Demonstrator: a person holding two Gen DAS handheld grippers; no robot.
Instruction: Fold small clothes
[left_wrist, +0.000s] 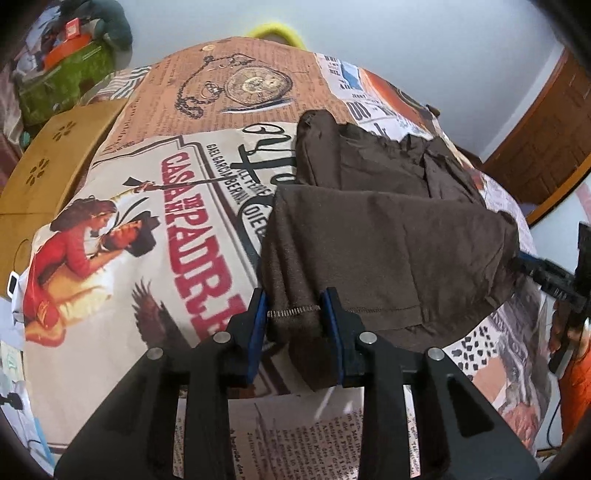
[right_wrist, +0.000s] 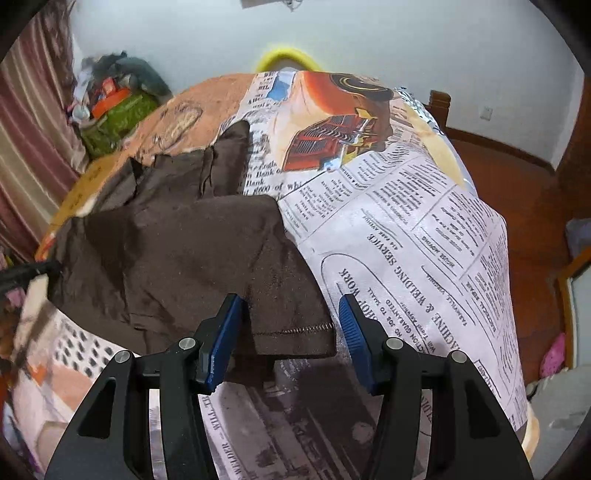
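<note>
A small dark brown garment (left_wrist: 388, 240) lies partly folded on a table covered with a newspaper-print cloth (left_wrist: 147, 221). My left gripper (left_wrist: 293, 306) is shut on the garment's near left hem corner, and the stitched hem runs between its blue pads. In the right wrist view, my right gripper (right_wrist: 290, 314) stands open astride the near right hem corner of the garment (right_wrist: 166, 251). Its right pad is clear of the fabric edge. The right gripper (left_wrist: 524, 266) also shows at the garment's right corner in the left wrist view.
A wooden board or stool (left_wrist: 48, 166) stands left of the table, with a green bag of clutter (left_wrist: 62, 81) behind it. A yellow object (right_wrist: 288, 57) sits past the far edge. Wooden floor (right_wrist: 517, 184) lies to the right. An orange sleeve (left_wrist: 576, 380) shows at the right.
</note>
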